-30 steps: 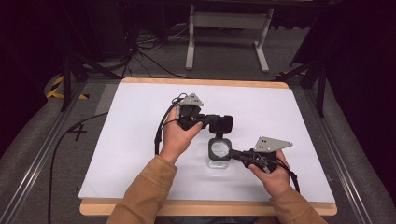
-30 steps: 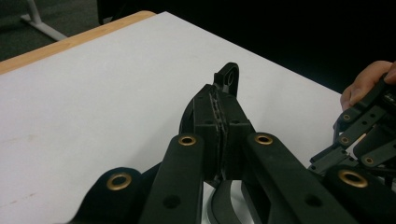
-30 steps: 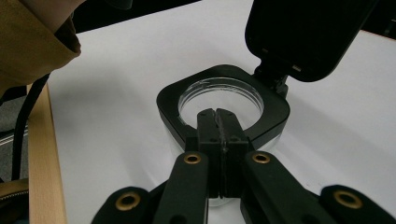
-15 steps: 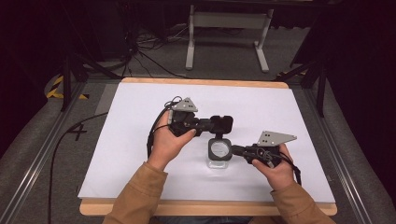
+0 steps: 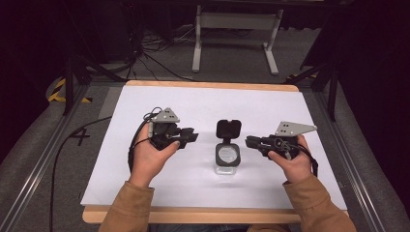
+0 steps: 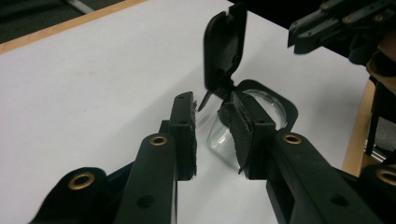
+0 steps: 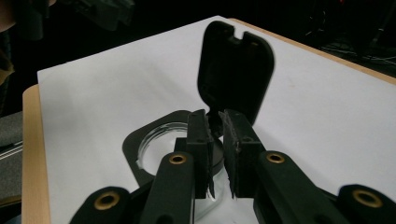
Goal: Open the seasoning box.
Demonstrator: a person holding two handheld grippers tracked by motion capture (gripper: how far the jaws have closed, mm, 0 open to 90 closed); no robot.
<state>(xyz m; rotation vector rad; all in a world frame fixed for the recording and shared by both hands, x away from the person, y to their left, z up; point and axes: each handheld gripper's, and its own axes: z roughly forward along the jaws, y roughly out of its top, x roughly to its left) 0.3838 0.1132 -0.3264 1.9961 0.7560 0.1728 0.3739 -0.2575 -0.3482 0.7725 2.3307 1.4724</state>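
Left to right: your left gripper [image 5: 189, 137], jaws just opening, nothing between them; the clear container [image 5: 227, 158] with its black lid [image 5: 228, 129] flipped upright, standing mid-table [image 5: 145, 203] between both tools; your right gripper [image 5: 250, 141], likewise just opening, released beside it.

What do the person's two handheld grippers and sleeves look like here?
Both are black. The left gripper and right gripper each carry a grey three-cornered plate on top and trail a black cable. Seen close up, the jaws have brass-coloured rivets and rough dark pads. The person wears tan sleeves.
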